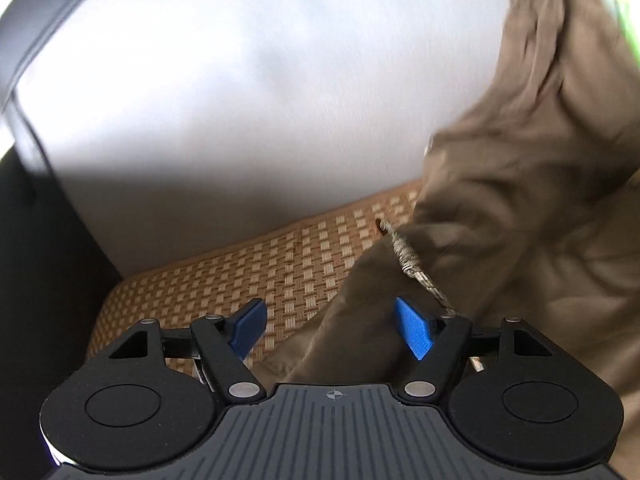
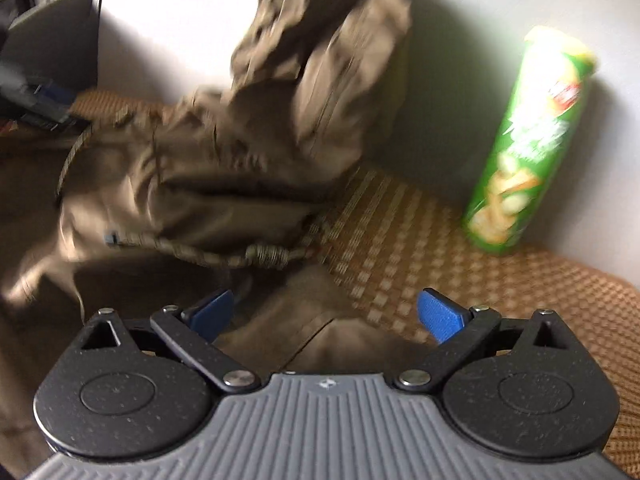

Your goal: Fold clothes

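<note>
We hold both grippers low over a woven mat (image 1: 280, 264) of tan and brown checks, with a pale wall (image 1: 240, 80) rising just behind it. The left gripper (image 1: 331, 326) has its jaws standing wide apart with nothing between the blue pads (image 1: 414, 328); below the gap we see the mat on the left and an edge of the olive-brown trousers (image 1: 520, 208) on the right. In the left wrist view the trousers fill the right side, bunched and partly heaped up against the wall, and a braided cord (image 1: 408, 260) runs from the cloth down toward the right finger of that gripper; whether it touches the finger we cannot tell. The right gripper (image 2: 326, 314) also has its jaws spread open and grips nothing, hovering over a flatter part of the garment that lies on the mat just in front of it. From the right wrist view the trousers (image 2: 256, 152) sit crumpled in the middle and left, the upper part piled against the wall, with the knotted cord (image 2: 256, 258) lying across the lower edge of the heap. A green crisp tube (image 2: 524, 140) stands on the mat near the wall, to the right of the trousers and apart from them. Much of the cloth is blurred. Far left, dark objects show that we cannot make out.
</note>
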Motion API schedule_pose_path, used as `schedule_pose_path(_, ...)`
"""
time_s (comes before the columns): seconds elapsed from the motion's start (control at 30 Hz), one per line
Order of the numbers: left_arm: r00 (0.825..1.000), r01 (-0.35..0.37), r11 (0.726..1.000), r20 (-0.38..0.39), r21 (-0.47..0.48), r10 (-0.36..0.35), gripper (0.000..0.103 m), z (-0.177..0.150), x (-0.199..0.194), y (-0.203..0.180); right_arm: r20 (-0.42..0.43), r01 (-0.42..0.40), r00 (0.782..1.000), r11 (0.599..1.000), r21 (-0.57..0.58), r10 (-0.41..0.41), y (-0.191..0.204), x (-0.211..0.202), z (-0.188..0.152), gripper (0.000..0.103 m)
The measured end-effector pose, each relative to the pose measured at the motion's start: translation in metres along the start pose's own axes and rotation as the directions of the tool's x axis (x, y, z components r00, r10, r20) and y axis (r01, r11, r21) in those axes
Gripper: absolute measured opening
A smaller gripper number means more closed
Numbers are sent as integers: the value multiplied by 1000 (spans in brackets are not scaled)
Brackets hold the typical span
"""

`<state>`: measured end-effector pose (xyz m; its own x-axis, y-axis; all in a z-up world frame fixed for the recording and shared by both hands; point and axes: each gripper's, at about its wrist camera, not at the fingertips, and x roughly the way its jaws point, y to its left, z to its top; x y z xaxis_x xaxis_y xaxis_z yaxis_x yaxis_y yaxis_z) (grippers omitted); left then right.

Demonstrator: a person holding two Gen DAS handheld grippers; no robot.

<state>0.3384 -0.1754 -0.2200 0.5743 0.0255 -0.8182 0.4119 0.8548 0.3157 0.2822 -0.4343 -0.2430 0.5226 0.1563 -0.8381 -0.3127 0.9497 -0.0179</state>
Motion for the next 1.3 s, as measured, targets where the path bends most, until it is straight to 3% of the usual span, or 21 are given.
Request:
schedule_pose_path(0.07, 1000, 13, 1000, -23, 19, -13, 82, -3, 12, -5, -53, -8, 999, 999, -35, 6, 4, 13, -5, 99)
schedule_pose_path(0.1, 999, 23, 999, -33, 27, -22, 72, -5, 17, -7, -74, -12, 997, 999, -38, 9, 5, 19, -8, 97)
schedule_pose_path(0.13, 999, 42, 999, -26, 25, -42, 42, -8, 18, -7, -87, -15, 996, 1000, -16, 14, 5, 21, -10, 96)
schedule_pose_path(0.17, 998, 56, 998, -14, 19, -56, 23, -11, 17, -7, -91, -12, 996, 1000, 8, 13, 4, 22, -10, 88)
schedule_pose_path(0.23, 997, 74, 997, 9, 5, -74, 4, -16, 13, -7, -67, 14, 998, 998, 62, -10, 0, 15, -5, 40)
schedule_pose_path(0.27, 997, 72, 997, 26, -11, -72, 2, -18, 10, -5, -54, 24, 998, 996, 85, -20, -2, 11, -2, 17)
schedule_pose_path(0.33, 995, 67, 991, 76, -116, -58, 0, -21, 2, 14, 1, 46, 999, 997, 67, -46, 1, -1, 7, 10)
schedule_pose_path(0.43, 988, 71, 940, 154, -335, -19, 0, -28, -8, 55, 147, 97, 984, 994, 46, -103, 5, -22, 21, 7)
schedule_pose_path(0.47, 987, 62, 920, 160, -388, 1, 0, -30, -9, 68, 200, 108, 972, 991, 78, -122, 1, -27, 25, 7)
schedule_pose_path(0.53, 987, -45, 902, 121, -430, 107, 0, -34, -1, 79, 270, 135, 948, 981, 139, -168, -8, -29, 34, 7)
schedule_pose_path(0.6, 978, -136, 874, 76, -466, 193, 0, -40, 8, 89, 259, 203, 935, 964, 174, -243, -15, -11, 42, 8)
schedule_pose_path(0.63, 982, -131, 857, 57, -498, 182, 0, -45, 15, 95, 227, 241, 934, 955, 175, -277, -16, 5, 41, 9)
schedule_pose_path(0.7, 992, -69, 838, 50, -541, 114, 0, -53, 21, 105, 162, 315, 925, 933, 175, -343, -18, 37, 40, 30)
schedule_pose_path(0.73, 994, -40, 838, 61, -544, 87, 21, -56, 20, 108, 129, 351, 918, 920, 173, -375, -19, 53, 39, 57)
schedule_pose_path(0.77, 994, -33, 846, 70, -532, 82, 25, -58, 15, 110, 88, 378, 914, 910, 171, -397, -20, 67, 38, 76)
schedule_pose_path(0.8, 993, -37, 858, 76, -512, 88, 27, -58, 8, 111, 66, 378, 916, 908, 182, -395, -22, 70, 35, 76)
schedule_pose_path(0.87, 991, -44, 881, 90, -472, 98, 37, -58, -7, 113, 131, 328, 921, 912, 246, -367, -29, 49, 30, 78)
schedule_pose_path(0.93, 989, -38, 907, 113, -420, 93, 58, -62, -29, 115, 214, 244, 922, 913, 326, -322, -42, 9, 23, 83)
schedule_pose_path(1.07, 989, 20, 949, 148, -315, 28, 58, -76, -80, 99, 277, 131, 938, 951, 279, -211, -54, -76, 3, 92)
schedule_pose_path(1.2, 983, 117, 969, 161, -220, -82, 62, -102, -129, 60, 213, 197, 950, 968, 153, -227, -56, -137, -39, 94)
schedule_pose_path(1.3, 979, 146, 980, 161, -136, -123, 66, -136, -169, 32, 170, 189, 959, 960, 208, -226, -55, -170, -73, 94)
